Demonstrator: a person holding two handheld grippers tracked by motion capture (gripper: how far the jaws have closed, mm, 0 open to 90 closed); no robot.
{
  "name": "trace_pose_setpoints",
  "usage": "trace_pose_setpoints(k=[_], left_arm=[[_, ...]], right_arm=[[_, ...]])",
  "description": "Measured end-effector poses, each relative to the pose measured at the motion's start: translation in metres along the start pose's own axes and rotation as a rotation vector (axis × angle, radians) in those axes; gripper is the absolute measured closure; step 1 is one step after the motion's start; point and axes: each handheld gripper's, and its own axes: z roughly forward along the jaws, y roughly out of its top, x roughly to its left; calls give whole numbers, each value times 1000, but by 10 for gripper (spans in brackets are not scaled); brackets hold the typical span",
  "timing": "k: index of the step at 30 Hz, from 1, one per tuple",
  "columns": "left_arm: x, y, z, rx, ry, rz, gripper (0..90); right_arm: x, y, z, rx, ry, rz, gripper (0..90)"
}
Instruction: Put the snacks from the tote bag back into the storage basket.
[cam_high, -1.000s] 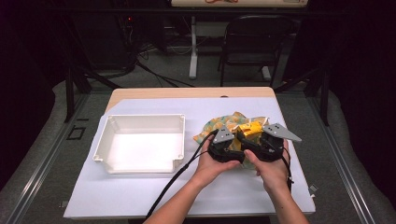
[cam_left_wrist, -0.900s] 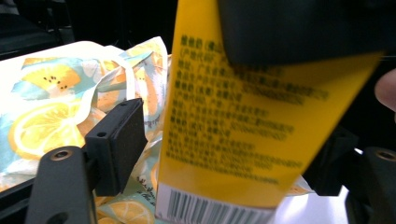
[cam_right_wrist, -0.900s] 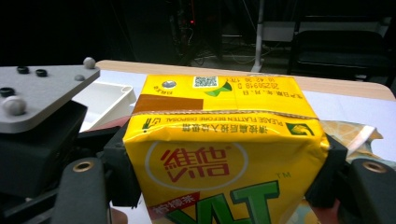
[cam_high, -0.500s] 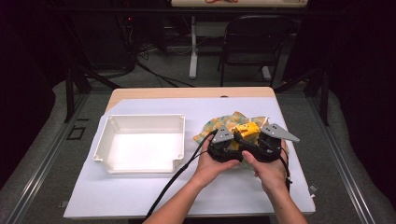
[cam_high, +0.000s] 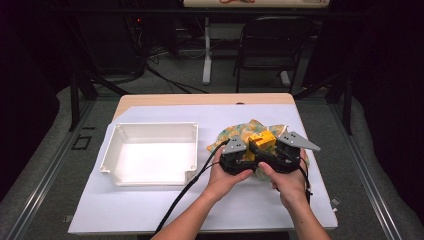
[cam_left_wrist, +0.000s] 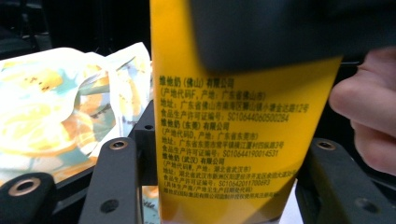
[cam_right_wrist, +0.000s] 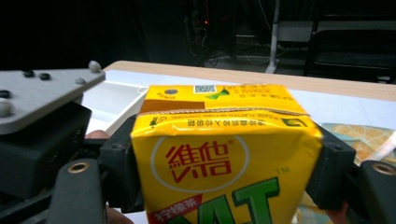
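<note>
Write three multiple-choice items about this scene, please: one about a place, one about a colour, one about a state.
1. Where does the white tray stand?
A. left of both grippers
B. right of both grippers
C. on the chair

2. Which colour is the drink carton?
A. blue
B. yellow
C. white

3. How is the right gripper?
A. open, apart from the carton
B. shut on the carton
C. lying in the tray

Key: 1 A, the high view shows it left of them. 2 B, both gripper views show yellow sides. 3 B, its jaws press the carton's two sides.

Black grippers (cam_high: 262, 159) — grey plates, black cables, seemingly bare forearms.
</note>
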Motion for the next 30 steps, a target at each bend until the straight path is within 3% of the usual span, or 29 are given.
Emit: trace_pose_setpoints(k=[4,10,15,24,30], left_arm=[[4,1,-2,12,42,-10,512],[11,4,-11,3,59,-34,515],[11,5,-20,1,69,-29,515],[18,8,-40,-3,111,-44,517],[23,8,-53,-13,134,-50,517]], right_arm=[[1,3,-3,-34,21,10,206],[4,8,-10,-65,35,7,192],[2,10,-13,-77,26,21,173],[1,7,-17,-63,11,14,144],[-8,-2,-17,-43,-8,21,144]])
